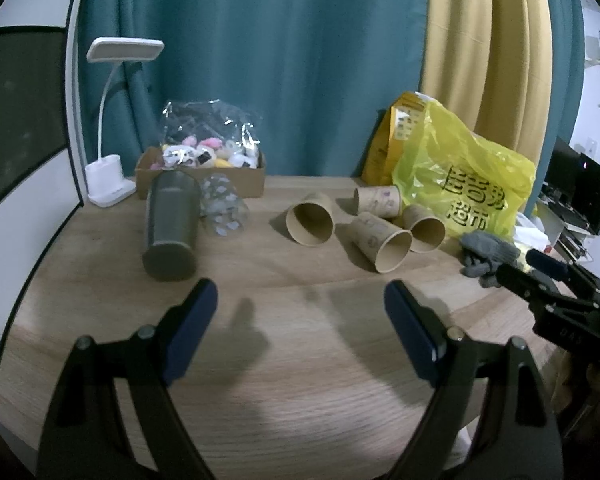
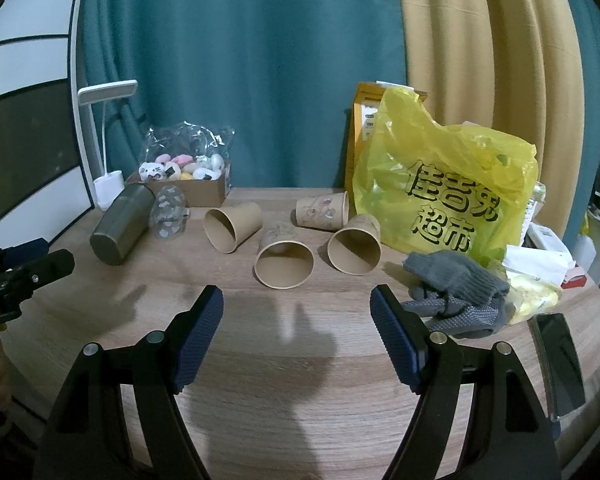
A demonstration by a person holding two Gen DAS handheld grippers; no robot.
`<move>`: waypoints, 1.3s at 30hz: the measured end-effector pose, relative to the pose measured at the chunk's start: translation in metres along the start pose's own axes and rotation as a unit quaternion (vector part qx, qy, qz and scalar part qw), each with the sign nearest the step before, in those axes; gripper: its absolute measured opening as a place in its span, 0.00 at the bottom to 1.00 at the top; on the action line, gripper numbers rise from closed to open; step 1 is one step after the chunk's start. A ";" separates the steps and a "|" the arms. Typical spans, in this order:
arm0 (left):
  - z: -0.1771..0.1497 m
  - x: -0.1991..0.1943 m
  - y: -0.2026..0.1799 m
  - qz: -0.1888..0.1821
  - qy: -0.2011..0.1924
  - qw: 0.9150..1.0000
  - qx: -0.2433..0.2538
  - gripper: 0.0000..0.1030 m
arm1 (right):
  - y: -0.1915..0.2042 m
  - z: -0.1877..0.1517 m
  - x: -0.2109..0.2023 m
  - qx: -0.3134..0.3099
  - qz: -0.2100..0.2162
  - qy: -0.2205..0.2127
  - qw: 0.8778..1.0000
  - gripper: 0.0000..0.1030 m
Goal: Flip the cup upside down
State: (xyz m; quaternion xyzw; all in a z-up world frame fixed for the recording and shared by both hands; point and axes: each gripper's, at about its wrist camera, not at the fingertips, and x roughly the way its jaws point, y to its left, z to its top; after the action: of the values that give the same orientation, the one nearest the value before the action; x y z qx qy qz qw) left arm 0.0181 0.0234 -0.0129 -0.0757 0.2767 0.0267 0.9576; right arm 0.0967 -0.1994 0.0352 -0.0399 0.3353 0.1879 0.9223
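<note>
Approach stage: left gripper (image 1: 300, 320) and right gripper (image 2: 296, 320) both spread wide, empty; four paper cups (image 2: 284, 258) lie sideways; next, grasp one, invert

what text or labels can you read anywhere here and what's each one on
"佳吉家超市" (third character unsure): black print on the yellow plastic bag.
"botAI": white lettering on the left tongs, start cut off by the frame edge.
Orange package behind the bag: print too small to read.
Paper cups: pictures only, nothing legible.
</note>
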 end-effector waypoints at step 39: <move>0.004 -0.009 0.003 0.009 -0.005 1.000 -0.004 0.84 | 0.003 0.005 -0.001 -0.002 0.000 0.001 1.000 0.77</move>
State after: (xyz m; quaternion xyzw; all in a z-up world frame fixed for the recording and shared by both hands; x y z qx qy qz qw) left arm 0.0124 0.0271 -0.0057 -0.0767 0.2722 0.0366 0.9585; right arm 0.0974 -0.1963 0.0397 -0.0416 0.3356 0.1887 0.9220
